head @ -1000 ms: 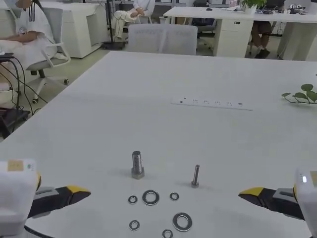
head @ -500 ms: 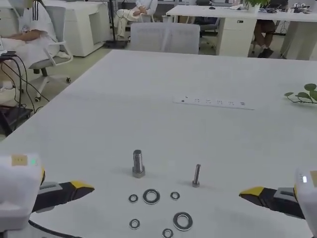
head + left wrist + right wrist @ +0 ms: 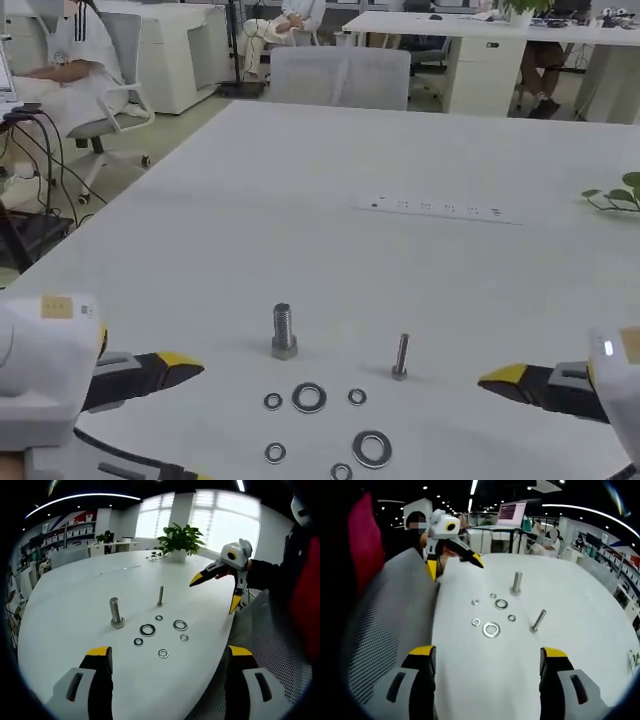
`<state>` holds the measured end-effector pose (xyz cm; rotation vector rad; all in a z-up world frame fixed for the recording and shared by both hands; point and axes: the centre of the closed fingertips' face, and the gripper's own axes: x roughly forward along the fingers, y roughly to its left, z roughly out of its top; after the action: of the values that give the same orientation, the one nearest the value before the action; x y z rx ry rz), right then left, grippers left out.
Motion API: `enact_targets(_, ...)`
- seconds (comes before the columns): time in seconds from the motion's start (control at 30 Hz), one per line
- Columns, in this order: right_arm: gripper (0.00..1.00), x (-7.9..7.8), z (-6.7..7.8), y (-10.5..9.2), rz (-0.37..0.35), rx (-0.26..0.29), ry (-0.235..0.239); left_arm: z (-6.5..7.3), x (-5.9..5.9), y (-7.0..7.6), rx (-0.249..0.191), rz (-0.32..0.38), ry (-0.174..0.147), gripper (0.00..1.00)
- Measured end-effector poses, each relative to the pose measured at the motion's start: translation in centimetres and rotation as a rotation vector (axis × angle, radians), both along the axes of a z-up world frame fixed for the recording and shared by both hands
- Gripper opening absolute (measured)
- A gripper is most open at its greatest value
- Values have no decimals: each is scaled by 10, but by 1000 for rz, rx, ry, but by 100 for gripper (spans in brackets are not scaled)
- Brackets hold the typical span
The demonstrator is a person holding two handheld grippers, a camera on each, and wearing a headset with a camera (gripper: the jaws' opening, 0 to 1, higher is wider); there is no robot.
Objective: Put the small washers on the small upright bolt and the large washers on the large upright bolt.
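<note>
Upright on the white table (image 3: 300, 230) are a large bolt (image 3: 284, 332) (image 3: 116, 614) (image 3: 516, 582) and, to its right, a small bolt (image 3: 401, 356) (image 3: 160, 595) (image 3: 538, 621). In front of them lie two large washers (image 3: 309, 397) (image 3: 372, 447) and several small washers (image 3: 273, 401). My left gripper (image 3: 192, 420) (image 3: 169, 652) is open at the left of the washers and holds nothing. My right gripper (image 3: 505, 378) (image 3: 487, 652) is open at the right, also holding nothing. Each gripper shows in the other's view, the right gripper (image 3: 216, 592) and the left gripper (image 3: 455, 569).
A flat white power strip (image 3: 435, 209) lies across the table's middle, well behind the bolts. Plant leaves (image 3: 615, 195) reach in at the right edge. A grey chair (image 3: 340, 75) stands at the table's far end. People sit at desks beyond it.
My left gripper has edged a little forward and right, toward the washers. The right gripper has barely moved. The head camera has shifted slightly; bolts and washers lie as before.
</note>
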<state>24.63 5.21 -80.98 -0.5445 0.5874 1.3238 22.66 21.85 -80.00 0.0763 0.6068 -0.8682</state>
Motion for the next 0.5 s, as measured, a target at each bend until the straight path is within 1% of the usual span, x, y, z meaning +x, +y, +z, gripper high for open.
enact_targets(0.23,83,2,3,10,55,-35,-14,0,4,1,-3,12,-11,93)
enact_targets(0.5,80,5,1,19,118,-94,-32,-2,4,-1,-8,14,-9,92)
